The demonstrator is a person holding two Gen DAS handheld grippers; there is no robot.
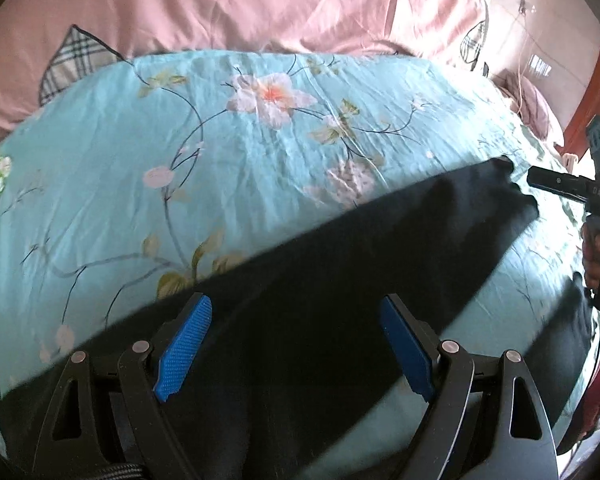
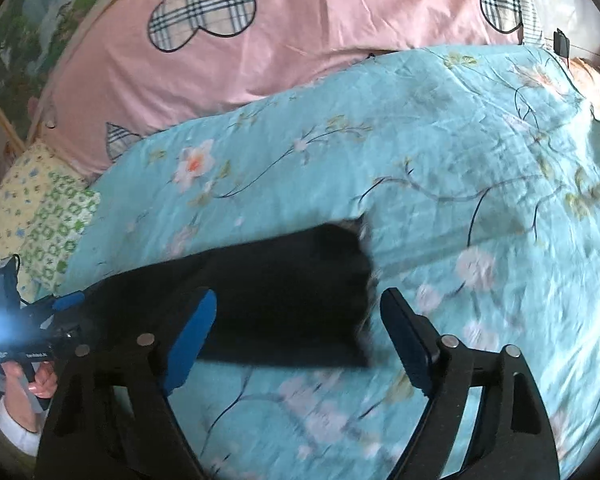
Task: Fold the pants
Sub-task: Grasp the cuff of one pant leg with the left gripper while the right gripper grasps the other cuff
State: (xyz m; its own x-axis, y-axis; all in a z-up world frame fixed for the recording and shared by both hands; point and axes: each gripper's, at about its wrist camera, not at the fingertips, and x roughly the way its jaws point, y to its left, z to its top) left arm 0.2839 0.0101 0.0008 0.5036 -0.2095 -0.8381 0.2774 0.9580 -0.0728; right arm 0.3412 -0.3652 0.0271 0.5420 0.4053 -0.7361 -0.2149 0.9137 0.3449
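- I see the black pants [image 1: 340, 272] lying flat on the teal floral bedspread [image 1: 220, 152], stretched from 7 toward 3 o'clock.
- My left claw [image 1: 296, 344] hangs wide above them, gripping nothing.
- My right claw [image 2: 296, 340] stands wide and empty over the leg end.

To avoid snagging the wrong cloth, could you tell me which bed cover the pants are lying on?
The black pants lie on the teal floral cover, not the pink one with plaid hearts behind it.

left gripper [image 1: 296, 344]: black frame | blue pads [image 1: 184, 344] (textured) | silver screws
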